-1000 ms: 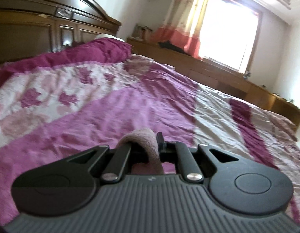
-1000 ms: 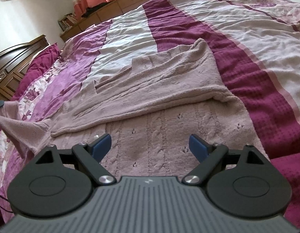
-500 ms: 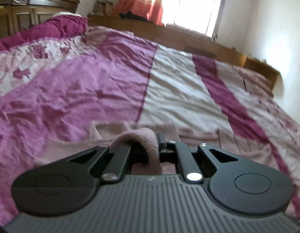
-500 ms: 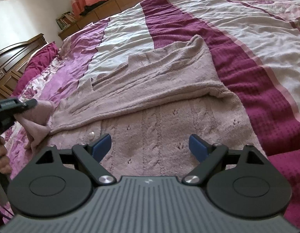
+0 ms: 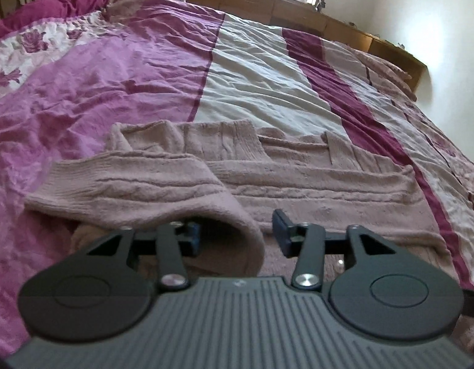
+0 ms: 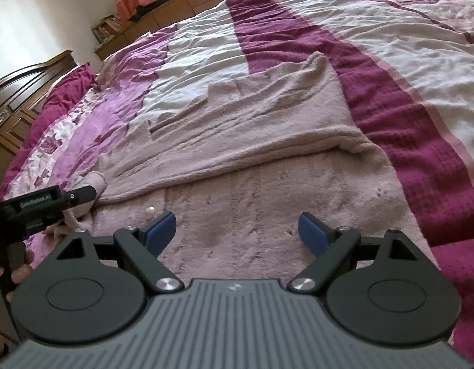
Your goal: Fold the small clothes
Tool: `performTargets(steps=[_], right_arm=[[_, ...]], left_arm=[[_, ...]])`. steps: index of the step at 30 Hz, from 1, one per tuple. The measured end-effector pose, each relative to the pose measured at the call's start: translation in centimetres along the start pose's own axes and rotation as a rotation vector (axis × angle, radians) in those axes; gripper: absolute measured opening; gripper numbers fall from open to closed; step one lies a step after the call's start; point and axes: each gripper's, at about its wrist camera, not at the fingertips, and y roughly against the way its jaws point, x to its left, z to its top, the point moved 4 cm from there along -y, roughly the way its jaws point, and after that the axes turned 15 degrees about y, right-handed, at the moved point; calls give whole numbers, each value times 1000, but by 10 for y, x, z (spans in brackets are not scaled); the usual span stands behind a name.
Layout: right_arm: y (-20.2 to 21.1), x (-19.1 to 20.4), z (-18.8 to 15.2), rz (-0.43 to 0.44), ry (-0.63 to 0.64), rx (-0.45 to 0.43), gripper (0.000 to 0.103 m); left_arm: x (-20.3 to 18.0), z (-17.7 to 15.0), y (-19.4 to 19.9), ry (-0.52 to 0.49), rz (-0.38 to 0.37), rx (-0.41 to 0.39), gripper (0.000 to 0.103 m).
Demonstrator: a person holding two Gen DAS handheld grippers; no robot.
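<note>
— Striped magenta, white and maroon quilt covers the bed, wooden headboard at the frame's left. Where's the garment?

— Dusty-pink cable-knit cardigan lies mid-frame, one sleeve folded across its body.

— Left gripper?

— Low over the knit, jaws parted; the sleeve's cuff drapes between them, unpinched.

— Right gripper?

— Level above the hem, spread wide, gripping nothing. Bare quilt lies beyond the cardigan's far and right edges.
</note>
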Motion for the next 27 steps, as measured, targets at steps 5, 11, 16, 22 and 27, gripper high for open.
performTargets(steps=[5,11,16,22,27], right_arm=[[-1,18,13,44,47,-10,91],[-9,47,35,143,90,-5,91],[-33,74,56,270,52,49,91],[-69,112,76,347,38,115,91],[-95,145,83,384,77,158,90]], left_arm=[[8,4,15,-16,54,46,53],[29,4,36,23,67,63,61],[45,-2,46,53,80,70,61],[58,-7,52,45,96,71,61],[71,-5,54,61,112,64,61]])
